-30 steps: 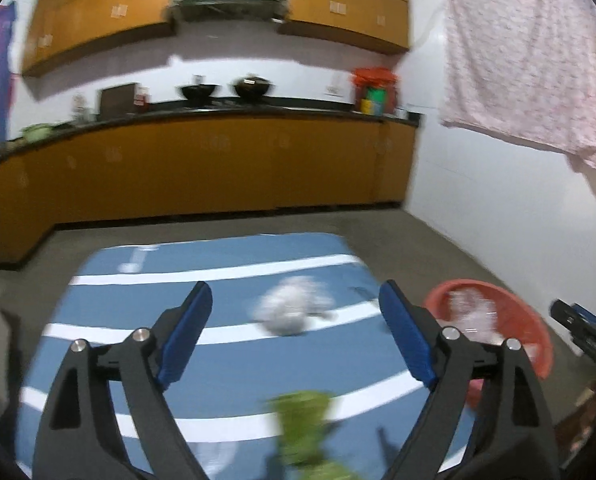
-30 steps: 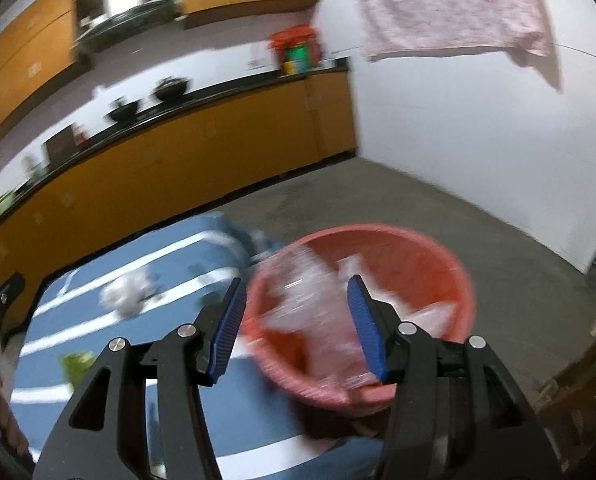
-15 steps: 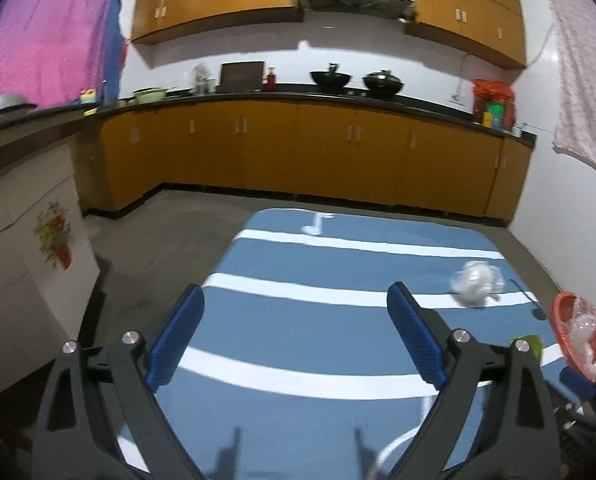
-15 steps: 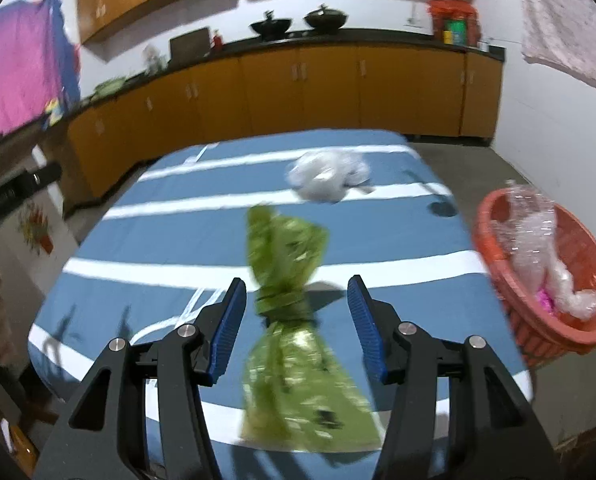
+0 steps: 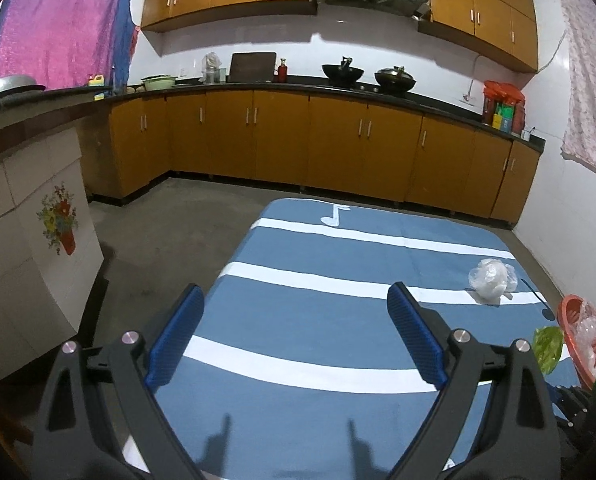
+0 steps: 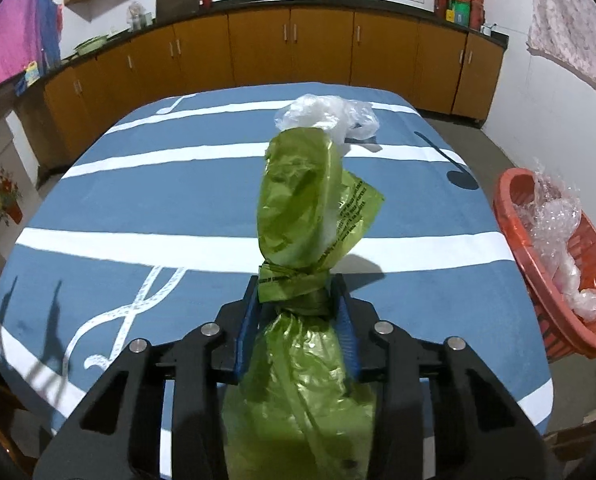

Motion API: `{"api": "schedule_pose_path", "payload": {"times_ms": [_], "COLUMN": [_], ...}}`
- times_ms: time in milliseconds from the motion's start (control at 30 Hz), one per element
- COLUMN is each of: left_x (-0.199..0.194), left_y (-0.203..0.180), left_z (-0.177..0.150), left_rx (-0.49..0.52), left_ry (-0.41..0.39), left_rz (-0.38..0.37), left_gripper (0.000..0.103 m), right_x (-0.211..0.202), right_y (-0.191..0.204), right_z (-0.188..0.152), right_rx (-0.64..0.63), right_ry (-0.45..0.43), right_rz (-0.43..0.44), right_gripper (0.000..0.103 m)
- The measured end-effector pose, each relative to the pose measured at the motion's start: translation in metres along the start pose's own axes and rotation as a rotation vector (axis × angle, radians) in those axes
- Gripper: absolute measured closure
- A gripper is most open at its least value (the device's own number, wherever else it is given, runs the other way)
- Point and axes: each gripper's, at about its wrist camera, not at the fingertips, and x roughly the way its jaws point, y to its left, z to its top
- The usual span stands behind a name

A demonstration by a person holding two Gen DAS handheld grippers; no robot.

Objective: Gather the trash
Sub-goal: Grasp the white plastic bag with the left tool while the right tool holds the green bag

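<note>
My right jaws have just closed on the knotted green plastic bag (image 6: pixel 298 292) near the blue striped table (image 6: pixel 202 280) edge; left jaws gape empty.

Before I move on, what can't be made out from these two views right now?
- Green bag, right wrist view: its lower end runs off the bottom edge.
- Red basket, both views: cut by the right edge, and the plastic inside hides its floor.
- Clear plastic bag, right wrist view: near side hidden behind the green bag.
</note>
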Motion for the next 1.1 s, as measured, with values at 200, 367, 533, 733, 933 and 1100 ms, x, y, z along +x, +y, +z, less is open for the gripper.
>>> {"api": "schedule_pose_path", "payload": {"times_ms": [200, 367, 533, 733, 933, 1100], "left_x": [0.014, 0.032, 0.057, 0.106, 0.162, 0.196], "left_y": [-0.022, -0.064, -0.127, -0.2, -0.259, -0.284], "left_z": [-0.003, -0.002, 0.002, 0.009, 0.004, -0.003], "left_rx": [0.022, 0.061, 0.157, 0.229, 0.307, 0.345], "left_ry": [0.038, 0.068, 0.088, 0.138, 0.221, 0.275], "left_rz": [-0.059, -0.139, -0.228, -0.309, -0.329, -0.331], "left_gripper": [0.01, 0.009, 0.006, 0.004, 0.004, 0.004], "right_x": [-0.008, -0.025, -0.037, -0.044, -0.038, -0.029], "right_y": [-0.027, -0.059, -0.083, -0.112, -0.142, -0.161], "right_z": [0.009, 0.018, 0.027, 0.036, 0.032, 0.027], "right_rx": [0.07, 0.135, 0.184, 0.225, 0.293, 0.339], "right_ry": [-0.031, -0.074, -0.114, -0.149, -0.136, -0.108], "right_rz": [-0.024, -0.061, -0.086, -0.11, -0.129, -0.126], "right_gripper": [0.07, 0.07, 0.07, 0.07, 0.07, 0.07]}}
